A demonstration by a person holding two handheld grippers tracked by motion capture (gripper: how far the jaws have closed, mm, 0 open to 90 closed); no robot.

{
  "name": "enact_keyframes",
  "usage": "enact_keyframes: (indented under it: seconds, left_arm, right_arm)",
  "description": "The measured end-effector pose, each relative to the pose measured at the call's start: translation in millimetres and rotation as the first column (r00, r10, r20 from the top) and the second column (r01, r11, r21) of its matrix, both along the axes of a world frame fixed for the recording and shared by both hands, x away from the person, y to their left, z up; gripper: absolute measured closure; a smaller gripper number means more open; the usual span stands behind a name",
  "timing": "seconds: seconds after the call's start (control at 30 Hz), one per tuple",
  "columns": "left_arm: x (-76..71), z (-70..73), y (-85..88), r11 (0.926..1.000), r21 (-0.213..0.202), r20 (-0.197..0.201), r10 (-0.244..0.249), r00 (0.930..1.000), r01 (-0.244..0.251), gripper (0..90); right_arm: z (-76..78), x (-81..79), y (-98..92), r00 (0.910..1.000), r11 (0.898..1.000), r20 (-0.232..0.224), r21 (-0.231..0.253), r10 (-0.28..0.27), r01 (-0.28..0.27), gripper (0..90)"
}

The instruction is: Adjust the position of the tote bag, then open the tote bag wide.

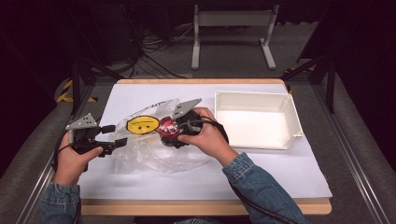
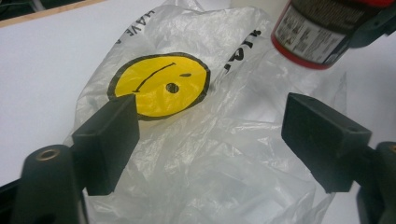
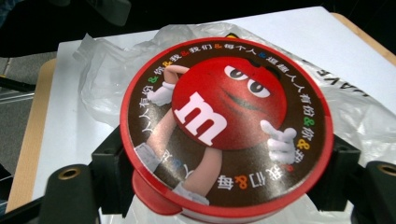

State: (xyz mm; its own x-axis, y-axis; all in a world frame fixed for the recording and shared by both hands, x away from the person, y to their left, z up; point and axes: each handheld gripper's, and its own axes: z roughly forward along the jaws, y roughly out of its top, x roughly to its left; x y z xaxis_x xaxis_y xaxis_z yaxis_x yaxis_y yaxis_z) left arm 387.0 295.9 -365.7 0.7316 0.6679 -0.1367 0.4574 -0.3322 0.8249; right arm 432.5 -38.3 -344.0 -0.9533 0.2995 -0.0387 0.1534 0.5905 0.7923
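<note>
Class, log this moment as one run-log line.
right gripper: shut on candy tub | left gripper: open over plastic bag | white bin: empty

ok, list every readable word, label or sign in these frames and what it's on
"m": white letter on the red candy figure on the round lid of the red can held in the right gripper.
Chinese characters with "&" signs: ring around that lid's rim, too distorted to transcribe reliably.
"HAVE": partial black print on the clear plastic bag, rest lost in folds.
Smiley face: yellow sign on the bag.
Can's side label: print too small to read.
</note>
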Motion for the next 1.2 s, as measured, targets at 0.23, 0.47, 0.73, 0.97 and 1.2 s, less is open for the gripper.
enact_keyframes:
  seconds: [0.23, 0.47, 0.73, 0.97, 1.2]
  left_arm:
    - [2.4, -1.9, 1.3, 0.9996, -0.004, -0.029, 0.027, 0.9992, -0.027, 16.2]
    - [3.6, -4.7, 1.1, 0.9994, 0.005, -0.043, 0.034, 0.9985, -0.033, 13.8]
    - [4.2, -6.8, 4.8, 0.9989, -0.004, -0.053, 0.048, 0.9975, -0.048, 9.3]
    - [4.5, -7.6, 6.5, 0.9989, 0.004, -0.052, 0.047, 0.9975, -0.047, 8.6]
    - [4.7, -8.8, 10.8, 0.9984, 0.006, -0.047, 0.056, 0.9973, -0.056, 7.8]
  right_arm:
    - [13.9, 2.5, -13.2, 0.9998, 1.0, 0.002, 0.021, -0.021, 0.021, 24.8]
    - [24.4, 7.3, -28.3, 0.9984, 0.998, 0.009, 0.028, -0.056, 0.056, 24.8]
    - [33.7, 11.9, -42.9, 0.9965, 0.996, 0.014, 0.029, -0.083, 0.082, 24.8]
    - [38.9, 16.9, -59.1, 0.994, 0.994, 0.016, 0.029, -0.108, 0.108, 24.8]
    - [42.6, 23.7, -83.6, 0.9914, 0.991, 0.023, 0.033, -0.129, 0.128, 24.8]
